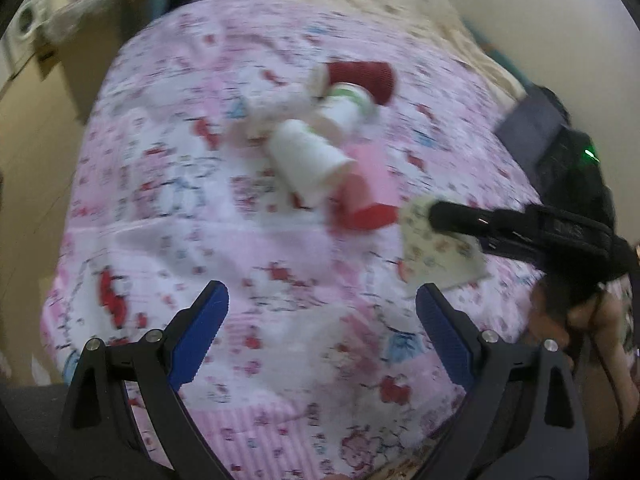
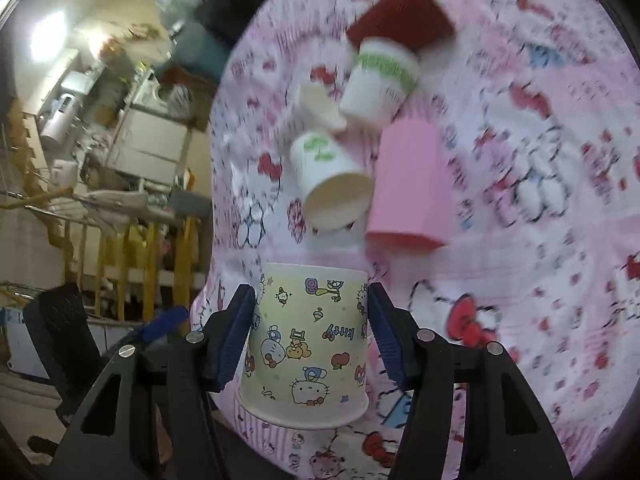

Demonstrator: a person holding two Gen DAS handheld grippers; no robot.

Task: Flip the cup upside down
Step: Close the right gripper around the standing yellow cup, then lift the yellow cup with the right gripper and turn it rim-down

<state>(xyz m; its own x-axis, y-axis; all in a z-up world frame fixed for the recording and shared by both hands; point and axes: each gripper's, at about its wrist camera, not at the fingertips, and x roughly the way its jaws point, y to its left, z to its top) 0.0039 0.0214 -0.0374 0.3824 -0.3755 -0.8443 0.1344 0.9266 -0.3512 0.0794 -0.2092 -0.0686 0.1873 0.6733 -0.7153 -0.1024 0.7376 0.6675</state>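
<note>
I have the cartoon cup [image 2: 308, 344] in my right gripper [image 2: 310, 344]. The two blue pads [image 2: 236, 336] press on its sides, one on the left and one on the right, so that gripper is closed on the cup. In the right wrist view the cup points straight away from me, along the fingers. Its wide rim is close to the camera and its flat bottom is far from it. So the cup's long line runs the same way as my gripper. I think turning my wrist will tip the cup over, and the bed cover [image 2: 540, 240] is right under it to take the rim.

From the left wrist view I see the same cup [image 1: 440, 240] off to the right side, with the right gripper's black finger [image 1: 452, 216] across it. It is blurry there, so I cannot tell if it touches the cover.

My left gripper [image 1: 322, 336] is wide open and holds nothing. It hangs over the cover, well apart from the cup. The right hand is the one that has the job.

Other cups lie in a heap farther out: a pink cup [image 2: 408, 184], a white cup [image 2: 332, 184] with its mouth toward me, a green striped cup [image 2: 380, 80] and a red cup [image 2: 404, 16]. They are near my cup but not touching it. I should keep the turn away from them.
</note>
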